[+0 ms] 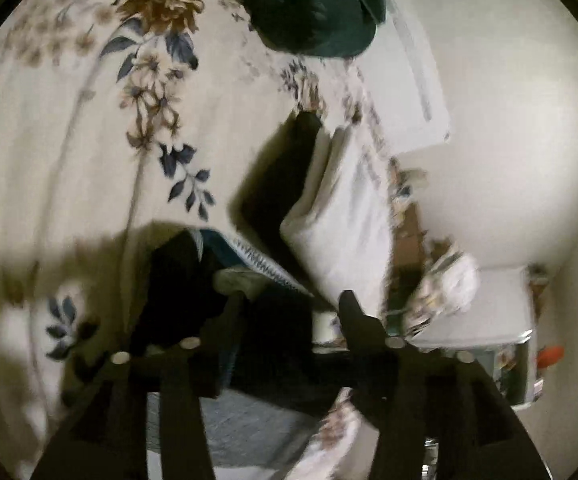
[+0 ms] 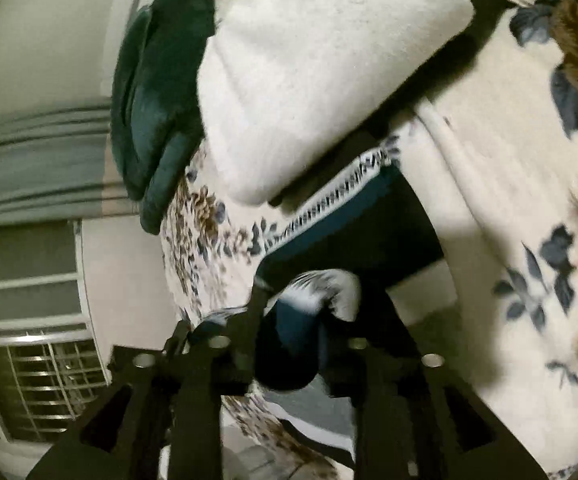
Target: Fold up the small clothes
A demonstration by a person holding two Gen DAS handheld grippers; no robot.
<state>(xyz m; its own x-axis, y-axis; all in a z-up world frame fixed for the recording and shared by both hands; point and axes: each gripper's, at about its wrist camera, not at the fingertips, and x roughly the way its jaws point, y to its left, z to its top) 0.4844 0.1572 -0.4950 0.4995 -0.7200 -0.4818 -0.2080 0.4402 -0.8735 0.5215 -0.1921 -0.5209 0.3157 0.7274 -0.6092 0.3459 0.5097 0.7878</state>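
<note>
A dark teal garment with a white patterned band [image 1: 257,260] lies on the floral bedspread [image 1: 69,140]. My left gripper [image 1: 289,300] hangs over it, jaws apart, with dark cloth bunched between the fingers; I cannot tell whether it grips. In the right wrist view the same garment [image 2: 353,216] runs into my right gripper [image 2: 309,300], whose fingers are closed on its crumpled teal and white edge. A folded white fluffy piece [image 1: 345,216] lies just beyond the garment; it also shows in the right wrist view [image 2: 309,80].
A folded dark green towel [image 1: 313,4] lies at the bed's far edge, also in the right wrist view [image 2: 157,96]. White wall [image 1: 509,140] and bed edge are to the right. A window with bars [image 2: 45,364] and a grey curtain [image 2: 37,160] are at left.
</note>
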